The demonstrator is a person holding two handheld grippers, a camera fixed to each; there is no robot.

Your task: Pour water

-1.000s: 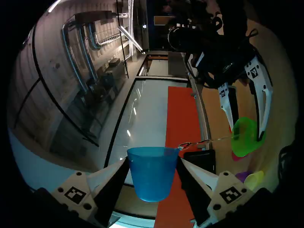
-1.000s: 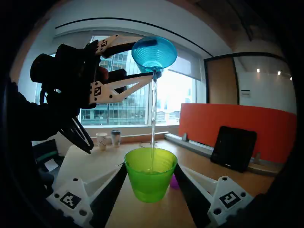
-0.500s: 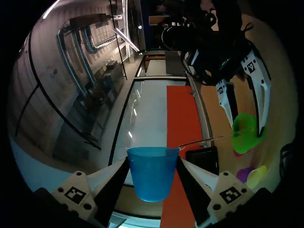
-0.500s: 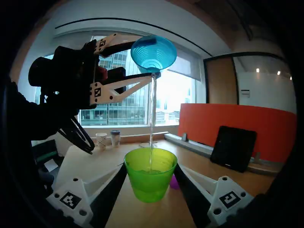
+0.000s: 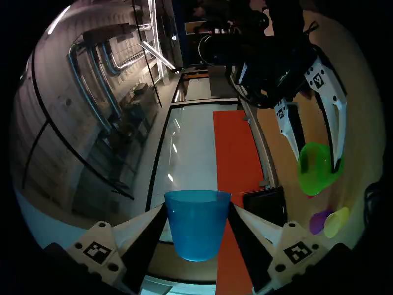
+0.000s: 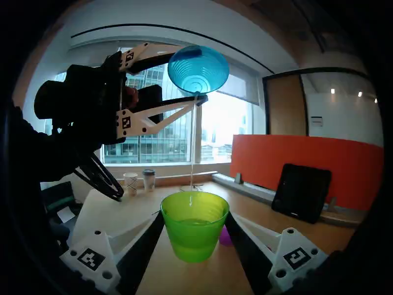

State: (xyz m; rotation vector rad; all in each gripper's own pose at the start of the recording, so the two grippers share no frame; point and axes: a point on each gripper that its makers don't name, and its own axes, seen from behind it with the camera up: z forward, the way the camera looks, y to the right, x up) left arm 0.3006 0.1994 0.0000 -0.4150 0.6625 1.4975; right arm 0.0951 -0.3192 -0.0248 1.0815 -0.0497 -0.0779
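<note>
The left gripper has its fingers clenched on either side of the blue cup, gripping it firmly by the walls. From the right gripper view, that blue cup sits high up against the window, tipped right over between the white fingers, and a hair-thin thread of water drops from its lower rim. Straight below it, the right gripper is grasping the green cup, both fingers pressed on its sides. It stands upright, raised a little off the bench, with water in its lower part. The thread runs down into its open mouth. Over in the left gripper view, the green cup shows off to the right, pinched between the right gripper's fingers. A purple cup and a yellow cup sit just beside each other near it. Behind the bench runs an orange partition with a black panel leaning against it. Two paper cups stand by the window.
</note>
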